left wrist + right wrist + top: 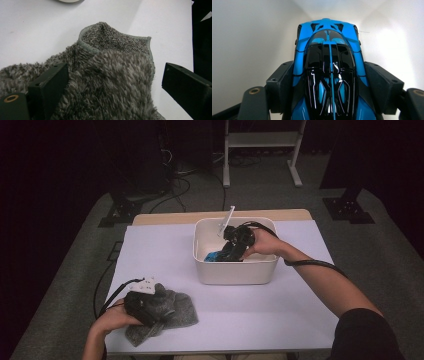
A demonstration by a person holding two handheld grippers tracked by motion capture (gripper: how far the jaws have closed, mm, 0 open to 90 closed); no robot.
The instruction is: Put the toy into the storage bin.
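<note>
Item: glossy blue and black toy sports car (329, 72), lying inside the white rounded plastic bin (235, 270) that stands at the middle of the table, toward its far edge. In the right gripper view the car sits lengthwise between the two black jaws, which press against its flanks; the right tool (235, 251) is clamped on the car. The bin's pale walls rise close on both sides of the car.

Associated: a thin clear rod-like piece (226, 222) leans against the bin's far rim; what it is cannot be told.

Second item: grey fluffy towel cloth (110, 75), rumpled on the near left part of the white-covered table (165, 250), one hemmed corner folded up. The left tool (152, 320) rests over it with jaws standing apart, one on either side of a raised fold, not closed on it.

Handling note (judgement): the step in hand appears to be moving the car at the bin. The grip falls on the car's smooth, sloping body, so it may slip; steady pressure and a straight vertical path clear of the bin walls would serve best. The left tool should gather a thick fold before closing.
</note>
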